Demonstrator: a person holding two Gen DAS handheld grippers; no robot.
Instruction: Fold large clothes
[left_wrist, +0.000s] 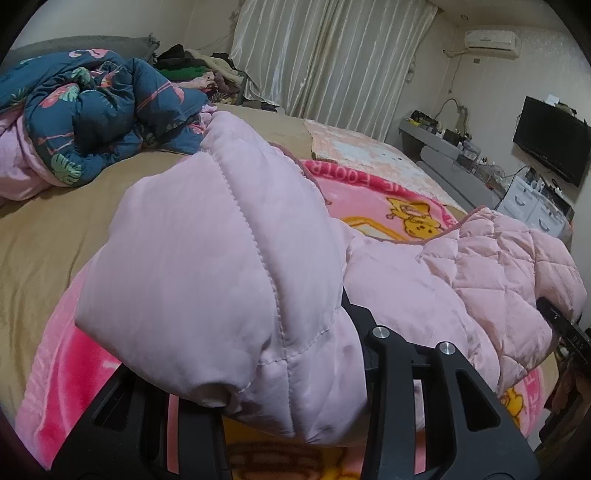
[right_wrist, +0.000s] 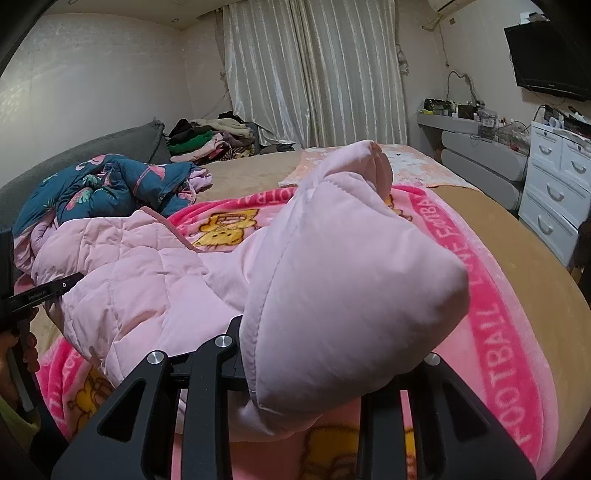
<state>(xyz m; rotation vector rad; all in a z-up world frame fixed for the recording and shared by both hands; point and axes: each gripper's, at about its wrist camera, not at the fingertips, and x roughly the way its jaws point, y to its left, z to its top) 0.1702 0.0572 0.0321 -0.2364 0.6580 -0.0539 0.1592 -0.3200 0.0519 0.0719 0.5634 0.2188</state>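
Note:
A pale pink quilted jacket (left_wrist: 443, 269) lies across the pink cartoon blanket (left_wrist: 369, 192) on the bed. My left gripper (left_wrist: 295, 373) is shut on one puffy end of the jacket (left_wrist: 207, 258), which bulges up and hides the fingertips. In the right wrist view my right gripper (right_wrist: 314, 373) is shut on another puffy end of the jacket (right_wrist: 351, 277), held up over the blanket (right_wrist: 491, 325). The jacket's quilted body (right_wrist: 129, 273) sags between the two grips. Each gripper shows at the edge of the other's view, the right gripper (left_wrist: 561, 325) and the left gripper (right_wrist: 40, 291).
A crumpled blue flamingo quilt (left_wrist: 92, 107) sits at the head of the tan-sheeted bed (left_wrist: 44, 236). Piled clothes (right_wrist: 207, 142) lie by the curtains. A grey shelf (right_wrist: 476, 147), white drawers (right_wrist: 554, 192) and a wall TV (left_wrist: 550, 136) stand to the right.

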